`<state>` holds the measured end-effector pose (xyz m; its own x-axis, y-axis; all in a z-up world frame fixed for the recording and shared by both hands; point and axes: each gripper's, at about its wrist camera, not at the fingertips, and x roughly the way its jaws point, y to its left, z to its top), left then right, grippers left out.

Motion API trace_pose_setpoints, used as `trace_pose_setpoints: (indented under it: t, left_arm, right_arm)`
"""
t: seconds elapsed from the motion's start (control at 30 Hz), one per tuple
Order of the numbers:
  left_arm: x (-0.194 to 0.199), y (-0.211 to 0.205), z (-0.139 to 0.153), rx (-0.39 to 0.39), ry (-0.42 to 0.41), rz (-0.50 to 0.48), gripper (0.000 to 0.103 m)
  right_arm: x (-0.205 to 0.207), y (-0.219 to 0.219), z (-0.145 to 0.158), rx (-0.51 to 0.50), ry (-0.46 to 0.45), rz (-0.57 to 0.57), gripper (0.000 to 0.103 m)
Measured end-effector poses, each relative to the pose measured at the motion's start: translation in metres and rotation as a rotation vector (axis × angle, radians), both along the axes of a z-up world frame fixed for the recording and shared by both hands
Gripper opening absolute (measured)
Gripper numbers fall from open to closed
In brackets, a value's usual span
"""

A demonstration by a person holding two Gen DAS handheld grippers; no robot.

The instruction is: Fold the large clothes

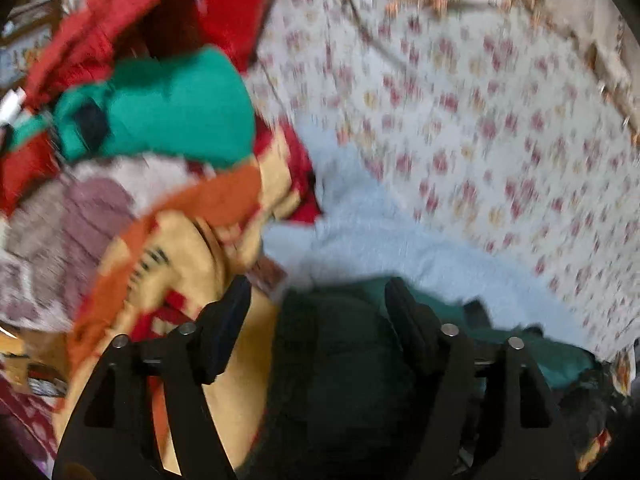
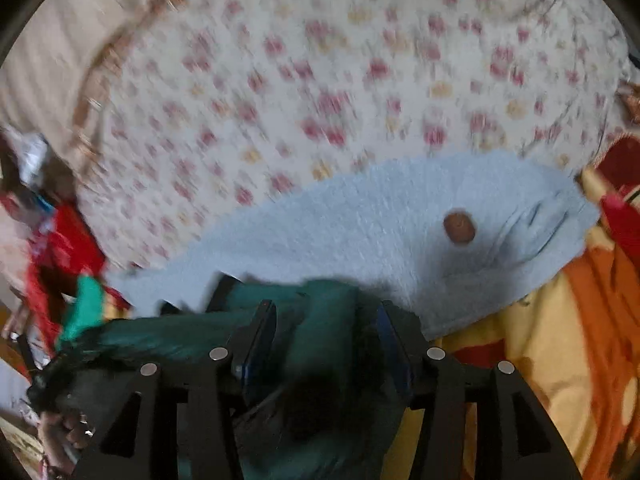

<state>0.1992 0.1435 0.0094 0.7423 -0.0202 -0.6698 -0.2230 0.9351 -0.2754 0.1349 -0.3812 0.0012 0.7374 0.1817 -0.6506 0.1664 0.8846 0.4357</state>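
A dark green garment [image 1: 340,368] lies bunched at the near edge of the bed, below both grippers. In the left wrist view my left gripper [image 1: 320,312] stands open, its fingers wide apart over the cloth. In the right wrist view my right gripper [image 2: 326,336] is open too; the green garment [image 2: 320,360] fills the gap between its fingers, but the pads do not pinch it. Beyond it a light blue fleecy garment [image 2: 360,232] with a brown button [image 2: 459,227] is spread on the floral bed sheet [image 2: 300,80]. Both views are motion-blurred.
A heap of clothes sits left of the left gripper: a teal piece [image 1: 180,108], red cloth [image 1: 224,4], a mauve knit [image 1: 72,232] and a yellow-orange blanket [image 1: 192,248]. The blanket [image 2: 560,340] also shows right of the right gripper. A beige pillow [image 2: 52,60] lies far back.
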Motion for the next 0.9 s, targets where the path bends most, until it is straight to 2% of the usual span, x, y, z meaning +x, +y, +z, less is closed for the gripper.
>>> trace_pose_setpoints:
  t: [0.07, 0.17, 0.23, 0.3, 0.4, 0.57, 0.67, 0.73, 0.77, 0.83, 0.9]
  left_arm:
    - [-0.012, 0.004, 0.013, 0.014, -0.059, 0.024, 0.079]
    - [-0.022, 0.008, 0.022, 0.031, -0.091, 0.036, 0.079]
    - [-0.024, 0.01, 0.022, 0.06, -0.089, 0.047, 0.079]
    - [-0.022, 0.01, 0.017, 0.083, -0.06, 0.061, 0.079]
    - [-0.022, 0.01, 0.011, 0.073, -0.032, 0.061, 0.079]
    - [-0.015, -0.01, 0.012, 0.136, -0.044, 0.039, 0.079]
    - [0.004, -0.031, 0.015, 0.174, -0.037, -0.017, 0.079]
    - [0.024, -0.056, 0.013, 0.227, -0.002, -0.082, 0.079]
    - [0.03, -0.065, 0.01, 0.251, 0.013, -0.109, 0.079]
    - [0.041, -0.086, -0.002, 0.345, 0.031, -0.15, 0.079]
    - [0.054, -0.102, -0.026, 0.449, 0.105, -0.163, 0.079]
  right_arm:
    - [-0.024, 0.004, 0.022, -0.035, -0.076, 0.013, 0.051]
    - [-0.045, 0.019, 0.04, -0.075, -0.139, 0.112, 0.053]
    - [-0.048, 0.032, 0.042, -0.105, -0.142, 0.199, 0.054]
    - [-0.047, 0.046, 0.037, -0.178, -0.109, 0.242, 0.054]
    - [-0.043, 0.057, 0.028, -0.234, -0.064, 0.261, 0.054]
    - [-0.032, 0.063, 0.031, -0.216, -0.07, 0.233, 0.054]
    - [-0.009, 0.07, 0.036, -0.201, -0.083, 0.205, 0.055]
    - [0.015, 0.077, 0.037, -0.191, -0.065, 0.193, 0.071]
    - [0.029, 0.083, 0.033, -0.195, -0.042, 0.202, 0.085]
    - [0.054, 0.093, 0.017, -0.247, 0.023, 0.224, 0.087]
    - [0.073, 0.092, -0.009, -0.277, 0.112, 0.224, 0.087]
